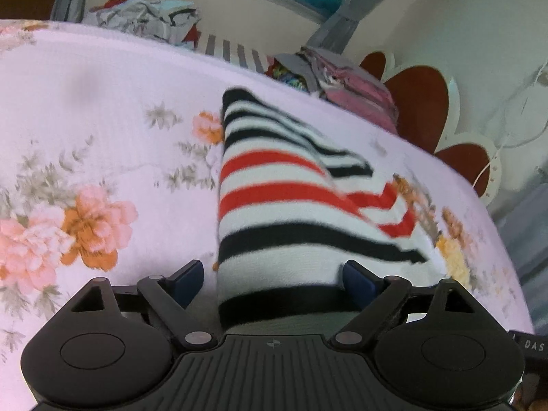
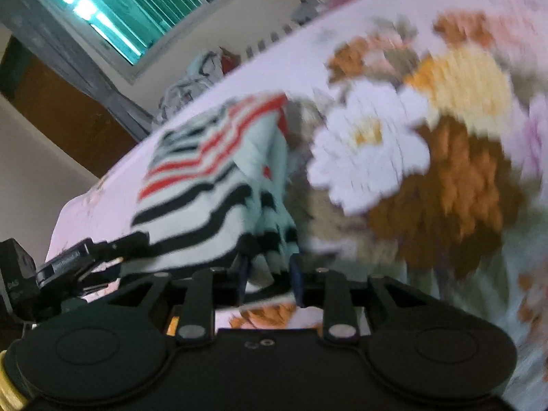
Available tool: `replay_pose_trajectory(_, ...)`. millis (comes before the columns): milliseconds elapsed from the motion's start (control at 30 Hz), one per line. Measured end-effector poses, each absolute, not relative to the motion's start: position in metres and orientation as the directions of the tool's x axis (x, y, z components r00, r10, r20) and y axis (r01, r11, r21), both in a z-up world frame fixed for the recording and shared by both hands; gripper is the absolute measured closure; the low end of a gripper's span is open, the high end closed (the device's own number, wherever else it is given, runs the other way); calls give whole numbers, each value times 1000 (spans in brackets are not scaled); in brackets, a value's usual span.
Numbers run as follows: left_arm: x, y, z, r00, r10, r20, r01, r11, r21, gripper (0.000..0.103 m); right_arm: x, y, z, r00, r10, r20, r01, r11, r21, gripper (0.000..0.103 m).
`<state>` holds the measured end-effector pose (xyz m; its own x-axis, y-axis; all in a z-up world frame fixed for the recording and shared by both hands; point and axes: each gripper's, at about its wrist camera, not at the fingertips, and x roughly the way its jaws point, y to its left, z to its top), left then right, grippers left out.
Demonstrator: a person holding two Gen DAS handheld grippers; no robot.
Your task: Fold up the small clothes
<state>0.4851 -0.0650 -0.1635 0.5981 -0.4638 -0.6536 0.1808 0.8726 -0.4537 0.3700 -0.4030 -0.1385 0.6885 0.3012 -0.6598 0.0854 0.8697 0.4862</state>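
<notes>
Striped garment (image 1: 274,198) — long axis runs away, lengthwise.

Striped garment (image 1: 274,188) on floral bed (image 1: 102,102), seemingly.

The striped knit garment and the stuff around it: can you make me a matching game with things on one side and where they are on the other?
Things:
1. black, white and red striped knit garment
2. floral pink bedsheet
3. pile of crumpled clothes
4. right gripper

Places or states:
A. at the bed's far edge
B. spread over the bed
C. jaws pinching cloth
D. lying on the sheet

Pairs: 1-D, 2-B, 3-A, 4-C
</notes>
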Motion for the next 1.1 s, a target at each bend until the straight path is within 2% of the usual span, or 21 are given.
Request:
replay_pose_trajectory(67, 488, -61, -153, 616, -466, -635, 176, 868, -465, 15, 376, -402, -124, 714, 283, -640, 62, 885, 461, 69)
replay_pose_trajectory(367, 537, -78, -137, 643, -435, -631, 155, 880, -449, 15, 460, -372, -91, 772, 175, -610, 21, 954, 300, 68)
replay_pose_trajectory(533, 571, -94, -144, 636, -414, -651, 141, 892, -430, 15, 516, -354, -110, 761, 112, -639, 29, 978, 206, 70)
replay_pose_trajectory(700, 593, -103, -162, 623, -375, -686, 130, 915, -382, 15, 543, -355, -141, 734, 73, -676, 66, 982, 178, 67)
replay_pose_trajectory(833, 598, -98, -184, 607, -383, -697, 106, 908, -406, 15, 550, -347, -154, 741, 41, -670, 38, 994, 103, 68)
replay_pose_trajectory(1100, 601, -105, -185, 608, -367, -704, 127, 920, -370, 9, 560, -358, -167, 725, 25, -688, 78, 990, 118, 68)
